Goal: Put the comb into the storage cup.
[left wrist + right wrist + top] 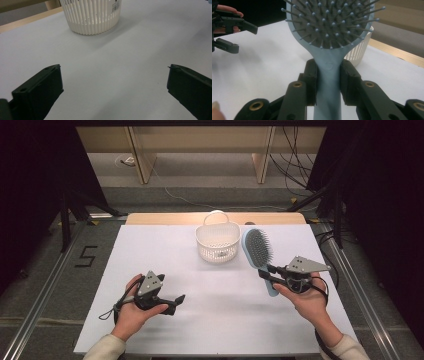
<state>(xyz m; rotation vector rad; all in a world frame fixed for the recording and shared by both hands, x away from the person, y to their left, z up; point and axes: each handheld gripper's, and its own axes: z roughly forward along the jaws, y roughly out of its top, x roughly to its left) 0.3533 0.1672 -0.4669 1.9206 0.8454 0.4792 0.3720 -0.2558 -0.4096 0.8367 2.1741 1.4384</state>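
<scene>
Brush: pale blue plastic paddle hairbrush (258, 254), clamped at its neck by the right gripper (265, 271), held above the white table (150, 250).
Axis: handle toward the person, bristled head slanting up beside the white slatted plastic basket (217, 242).
Nearer hand: right.
Left gripper (176, 301): jaws spread, nothing between them, resting low, well apart from the basket.

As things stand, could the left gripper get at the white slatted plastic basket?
Probably yes. The left gripper has open, empty jaws, and bare white table lies between it and the white slatted plastic basket. The light blue hairbrush, clamped in the right gripper, stands off to the basket's other side.
</scene>
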